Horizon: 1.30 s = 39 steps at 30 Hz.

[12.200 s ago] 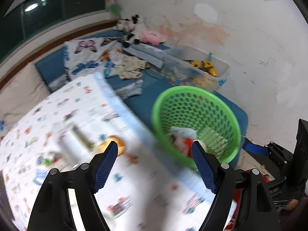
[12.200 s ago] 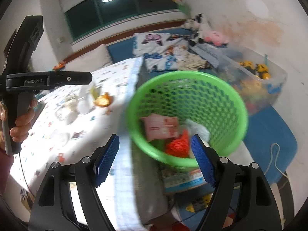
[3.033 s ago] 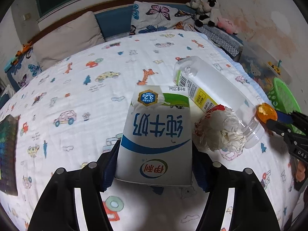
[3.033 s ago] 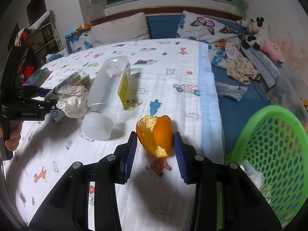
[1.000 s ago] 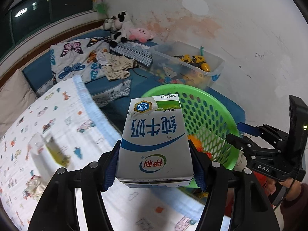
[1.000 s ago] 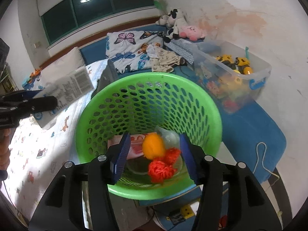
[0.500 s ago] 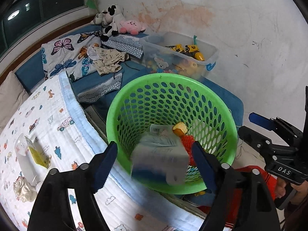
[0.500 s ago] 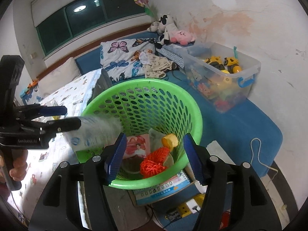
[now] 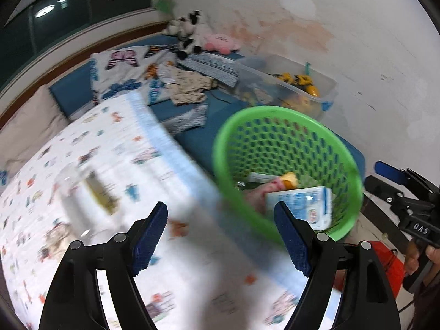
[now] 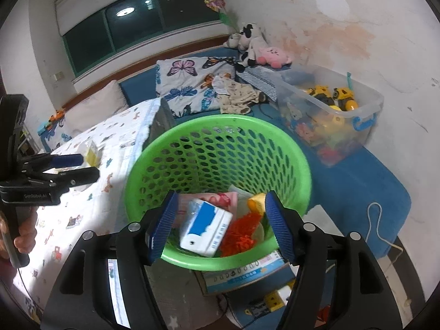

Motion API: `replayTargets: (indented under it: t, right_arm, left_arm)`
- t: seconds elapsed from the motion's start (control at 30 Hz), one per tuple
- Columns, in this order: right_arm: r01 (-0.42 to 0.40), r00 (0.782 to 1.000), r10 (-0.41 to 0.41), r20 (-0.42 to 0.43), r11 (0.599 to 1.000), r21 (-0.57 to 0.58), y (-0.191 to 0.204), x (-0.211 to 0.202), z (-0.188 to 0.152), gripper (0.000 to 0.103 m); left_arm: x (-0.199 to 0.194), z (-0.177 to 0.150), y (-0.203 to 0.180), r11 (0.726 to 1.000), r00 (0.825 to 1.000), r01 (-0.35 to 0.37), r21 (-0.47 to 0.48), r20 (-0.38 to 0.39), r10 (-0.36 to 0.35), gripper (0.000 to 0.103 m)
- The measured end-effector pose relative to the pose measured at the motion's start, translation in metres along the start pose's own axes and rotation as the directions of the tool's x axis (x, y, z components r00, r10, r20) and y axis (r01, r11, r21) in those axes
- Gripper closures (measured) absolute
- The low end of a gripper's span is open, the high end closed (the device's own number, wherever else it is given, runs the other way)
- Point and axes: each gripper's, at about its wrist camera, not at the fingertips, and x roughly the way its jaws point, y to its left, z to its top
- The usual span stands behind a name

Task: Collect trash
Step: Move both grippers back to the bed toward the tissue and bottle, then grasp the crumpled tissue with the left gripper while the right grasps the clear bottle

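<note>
A green basket [image 10: 220,126] stands beside the bed and also shows in the left wrist view [image 9: 220,148]. In it lie a blue and white milk carton [image 10: 205,227], an orange peel [image 10: 255,201], red netting [image 10: 242,238] and a pink wrapper [image 10: 220,199]; the carton [image 9: 299,206] shows in the left wrist view too. My right gripper [image 10: 218,221] is open and empty above the basket's near rim. My left gripper [image 9: 220,238] is open and empty over the bed edge, left of the basket. A clear plastic bottle [image 9: 82,192], blurred, lies on the bed.
The bed has a white cartoon-print sheet [image 10: 90,192]. A clear toy box [image 10: 330,110] stands behind the basket on a blue mat [image 10: 357,181]. Pillows, clothes and plush toys [image 10: 247,41] lie at the back. A book [image 10: 247,275] and a power strip lie under the basket.
The milk carton dropped from my left gripper and came to rest in the basket. My left gripper swung left toward the bed. My right gripper stays open over the basket.
</note>
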Motion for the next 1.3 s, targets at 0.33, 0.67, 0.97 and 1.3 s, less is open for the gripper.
replayTargets:
  t: [0.33, 0.67, 0.97, 1.3]
  right_arm:
    - [-0.046, 0.999, 0.045, -0.012, 0.998, -0.05, 0.033, 0.013, 0.006, 0.036]
    - [-0.108, 0.994, 0.103, -0.043, 0.986, -0.126, 0.076, 0.033, 0.014, 0.035]
    - [-0.135, 0.99, 0.124, -0.071, 0.974, -0.183, 0.106, 0.046, 0.019, 0.034]
    - [-0.187, 0.979, 0.164, -0.118, 0.956, -0.225, 0.136, 0.061, 0.027, 0.034]
  left_arm:
    - [-0.031, -0.029, 0.094, 0.977, 0.986, -0.161, -0.137, 0.018, 0.165, 0.026]
    - [-0.035, -0.054, 0.166, 0.938, 0.979, -0.199, -0.284, -0.025, 0.201, 0.026]
    - [-0.011, -0.061, 0.186, 0.929, 0.989, -0.15, -0.339, -0.056, 0.14, 0.035]
    - [-0.01, -0.062, 0.188, 0.94, 0.999, -0.039, -0.338, 0.003, 0.043, 0.069]
